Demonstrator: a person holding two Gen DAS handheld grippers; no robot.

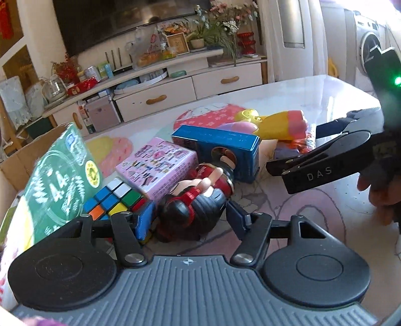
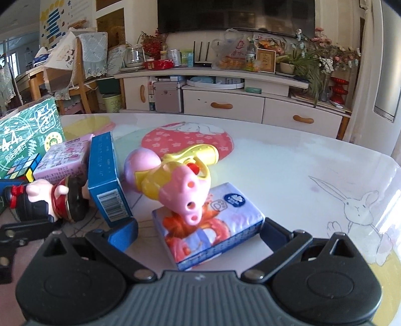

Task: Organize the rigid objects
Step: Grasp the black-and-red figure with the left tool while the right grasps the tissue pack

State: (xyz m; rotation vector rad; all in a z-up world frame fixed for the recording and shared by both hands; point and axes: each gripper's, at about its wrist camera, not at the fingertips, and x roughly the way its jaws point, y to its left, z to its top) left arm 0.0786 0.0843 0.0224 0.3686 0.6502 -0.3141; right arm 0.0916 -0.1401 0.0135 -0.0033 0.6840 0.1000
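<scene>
Living room, daylit, seen across a glossy table

Dark television [image 2: 235, 15] at 12 o'clock above a white cabinet [image 2: 250, 105] with wooden-handled drawers; flowers [image 2: 325, 57] at 2 o'clock; wooden chair [image 2: 82, 75] at 10 o'clock; washing machine [image 1: 368, 47] at 2 o'clock, left view.

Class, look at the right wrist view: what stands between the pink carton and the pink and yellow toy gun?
In the right wrist view, the blue box stands on the table between the pink carton and the toy gun.
</scene>
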